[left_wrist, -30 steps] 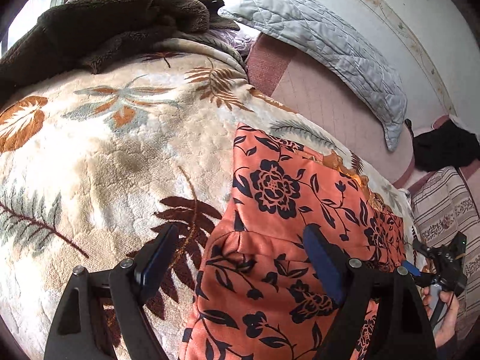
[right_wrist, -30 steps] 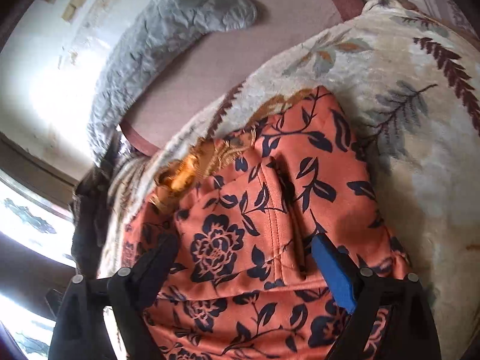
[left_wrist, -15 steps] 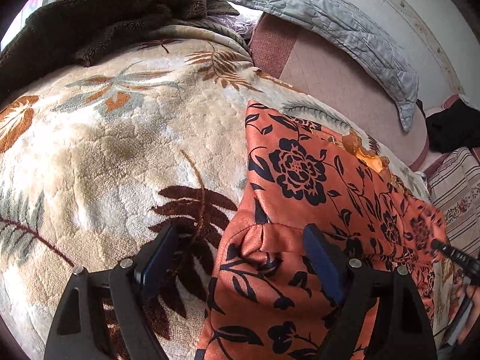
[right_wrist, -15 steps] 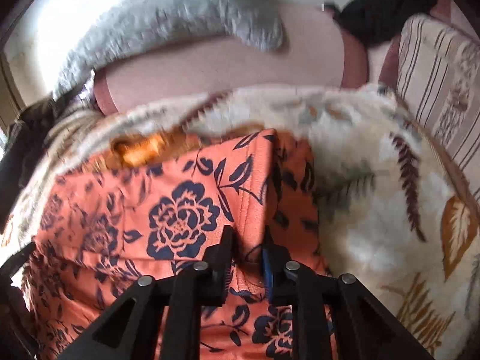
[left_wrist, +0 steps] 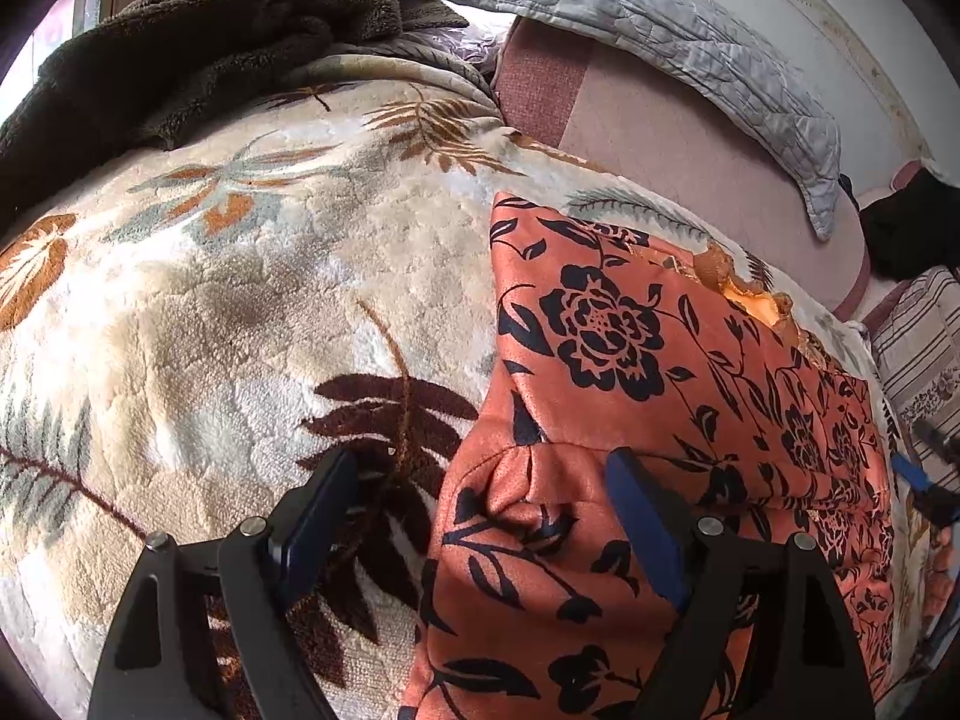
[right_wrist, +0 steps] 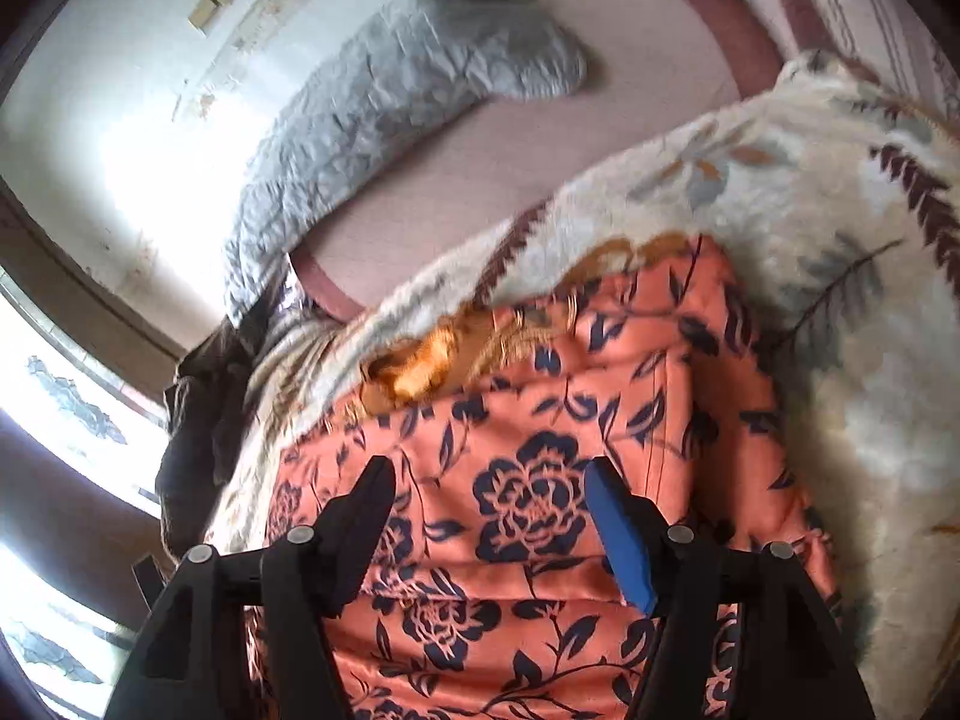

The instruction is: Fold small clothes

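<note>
Left wrist view, left to right. Dark brown fleece blanket (left_wrist: 198, 42) heaped at far left of the bed. Cream plush blanket (left_wrist: 240, 312) with leaf print covers the bed from the left edge to the middle. No containers in either view; nothing sits inside anything.

Left gripper (left_wrist: 474, 516): jaws stand wide apart, pressing on nothing. Left jaw is over the plush blanket, right jaw over the garment; the garment's near-left corner, puckered, lies between them.

Orange floral garment (left_wrist: 630, 372), black flower and leaf print, lies flat on the plush blanket, right of centre. In this view its long axis runs from the near edge of the frame up and away toward the far right. Its left edge runs straight toward the far side. A strip of gold-orange trim (left_wrist: 750, 300) shows along the far edge.

Grey quilted pillow (left_wrist: 660, 30) lies far, against the pale wall, over a pink sheet (left_wrist: 660, 144). A black item and a striped cushion (left_wrist: 918, 348) are at the far right edge. A blue-tipped black part shows at the right margin; too small to make out.

Right wrist view. Window at left, grey quilted pillow (right_wrist: 390, 102) far. Orange floral garment (right_wrist: 540, 480) fills the near centre, trim at its far edge, a lengthwise fold or seam on its right part.

Right gripper (right_wrist: 489, 504): jaws are opening, apart over the garment, a printed flower between them; pads not pressing the cloth.
</note>
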Demonstrator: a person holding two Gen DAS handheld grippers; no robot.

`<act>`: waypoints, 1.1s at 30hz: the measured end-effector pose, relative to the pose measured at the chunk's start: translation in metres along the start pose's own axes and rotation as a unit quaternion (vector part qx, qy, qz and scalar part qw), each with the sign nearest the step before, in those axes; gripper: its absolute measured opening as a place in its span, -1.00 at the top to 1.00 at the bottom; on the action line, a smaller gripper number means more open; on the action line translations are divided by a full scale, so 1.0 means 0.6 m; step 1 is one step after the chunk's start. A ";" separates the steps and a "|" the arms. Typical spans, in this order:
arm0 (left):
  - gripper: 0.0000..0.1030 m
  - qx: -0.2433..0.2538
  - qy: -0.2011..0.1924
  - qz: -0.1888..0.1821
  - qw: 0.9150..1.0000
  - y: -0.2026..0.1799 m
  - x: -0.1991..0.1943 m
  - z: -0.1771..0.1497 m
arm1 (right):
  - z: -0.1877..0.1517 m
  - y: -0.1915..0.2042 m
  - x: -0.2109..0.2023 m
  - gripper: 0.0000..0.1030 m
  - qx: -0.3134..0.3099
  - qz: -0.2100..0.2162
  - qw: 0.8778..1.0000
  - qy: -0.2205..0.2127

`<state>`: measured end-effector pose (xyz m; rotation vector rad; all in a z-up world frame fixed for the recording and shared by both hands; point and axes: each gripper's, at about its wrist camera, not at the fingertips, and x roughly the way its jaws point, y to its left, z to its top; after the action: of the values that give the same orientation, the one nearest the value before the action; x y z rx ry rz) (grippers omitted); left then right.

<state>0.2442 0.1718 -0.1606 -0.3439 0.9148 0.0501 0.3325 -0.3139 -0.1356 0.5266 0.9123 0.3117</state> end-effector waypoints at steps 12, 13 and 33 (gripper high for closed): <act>-0.46 0.018 0.009 -0.001 1.000 -0.033 0.001 0.011 | 0.042 -0.063 0.051 -0.39 0.044 -0.014 0.999 0.027; -0.46 0.018 0.031 0.013 0.999 -0.031 0.017 0.004 | 0.044 -0.073 0.051 -0.39 0.066 0.002 0.998 0.024; -0.46 -0.013 0.039 0.020 0.999 0.027 -0.119 -0.072 | -0.034 -0.006 -0.058 -0.48 0.025 0.036 0.999 -0.016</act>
<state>0.1643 0.1809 -0.1332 -0.3534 0.9997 0.0859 0.2958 -0.3270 -0.1245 0.6096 0.8733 0.3460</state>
